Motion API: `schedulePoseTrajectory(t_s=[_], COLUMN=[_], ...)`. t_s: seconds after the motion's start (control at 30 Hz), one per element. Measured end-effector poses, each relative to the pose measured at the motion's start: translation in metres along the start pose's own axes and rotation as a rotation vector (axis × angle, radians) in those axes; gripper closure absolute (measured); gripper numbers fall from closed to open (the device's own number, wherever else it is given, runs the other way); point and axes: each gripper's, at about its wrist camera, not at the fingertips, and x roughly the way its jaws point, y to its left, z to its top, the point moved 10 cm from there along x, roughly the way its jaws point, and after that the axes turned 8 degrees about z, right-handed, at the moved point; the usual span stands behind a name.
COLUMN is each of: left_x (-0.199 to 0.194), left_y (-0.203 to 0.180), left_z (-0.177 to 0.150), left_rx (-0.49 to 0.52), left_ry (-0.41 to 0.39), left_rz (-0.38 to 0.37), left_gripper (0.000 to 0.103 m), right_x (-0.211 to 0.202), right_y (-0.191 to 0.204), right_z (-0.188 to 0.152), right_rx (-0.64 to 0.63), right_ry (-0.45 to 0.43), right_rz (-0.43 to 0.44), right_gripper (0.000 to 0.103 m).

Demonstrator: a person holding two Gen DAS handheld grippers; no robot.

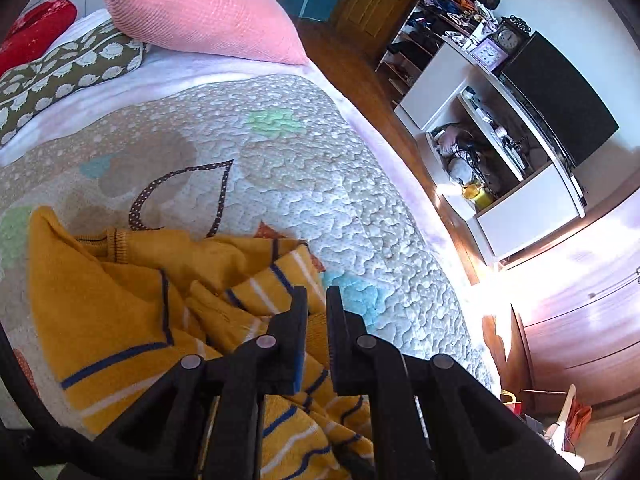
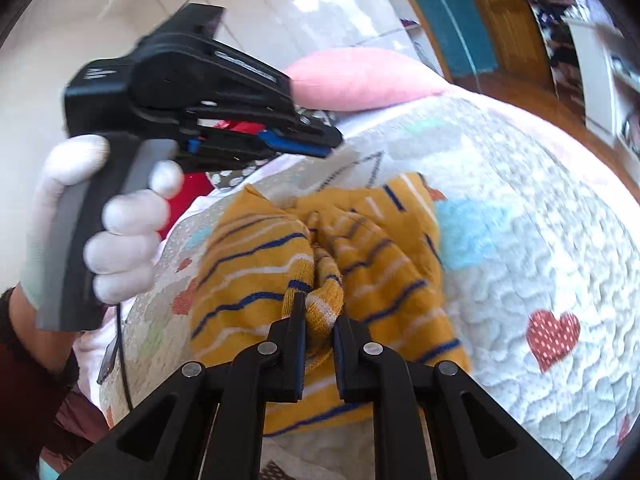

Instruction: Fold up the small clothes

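Observation:
A small mustard-yellow sweater [image 1: 120,304] with blue and white stripes lies crumpled on the quilted bedspread [image 1: 312,168]. My left gripper [image 1: 317,300] hovers above its right edge, its jaws nearly together with nothing between them. In the right wrist view my right gripper [image 2: 319,312] is shut on a bunched fold of the sweater [image 2: 320,256]. The left gripper [image 2: 304,140] also shows there, held in a white-gloved hand [image 2: 116,224] above the bed, clear of the sweater.
A pink pillow [image 1: 208,8], a patterned cushion [image 1: 60,76] and a red cushion [image 1: 36,32] lie at the head of the bed. A wooden floor [image 1: 360,80], white shelves [image 1: 500,152] and a dark TV [image 1: 560,96] are on the right of the bed.

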Motion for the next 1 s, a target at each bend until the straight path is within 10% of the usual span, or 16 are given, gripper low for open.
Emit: schedulePoseTrajectory(t_s=[0.23,0.4,0.73,0.8,0.87,1.0], left_x=[-0.062,-0.101,-0.118,-0.12,-0.122,-0.127], left_y=[0.081,0.151,0.18,0.179,0.177,0.167], left_z=[-0.031,-0.089,-0.214,-0.222,-0.227,-0.224], left_rx=[-0.064,-0.177,-0.317,-0.316,-0.298,-0.248], left_ry=[-0.115,-0.163,-0.194,-0.205,-0.218,-0.237], left_rz=[0.169,0.244,0.198,0.206,0.227,0.25], left_gripper=[0.062,0.059,0.059,0.059,0.059,0.059], right_x=[-0.015,-0.03,0.133,0.157,0.164,0.119], right_y=[-0.007,0.004,0.038,0.039,0.05,0.067], right_z=[0.001,0.036,0.047,0.034,0.028,0.062], right_rx=[-0.011,0.009,0.024,0.005,-0.01,-0.104], right_ry=[0.003,-0.053,0.318,0.383,0.417,0.224], right_rz=[0.045,0.102,0.13,0.086,0.127,0.074], right_gripper=[0.089,0.068,0.051,0.055,0.088,0.09])
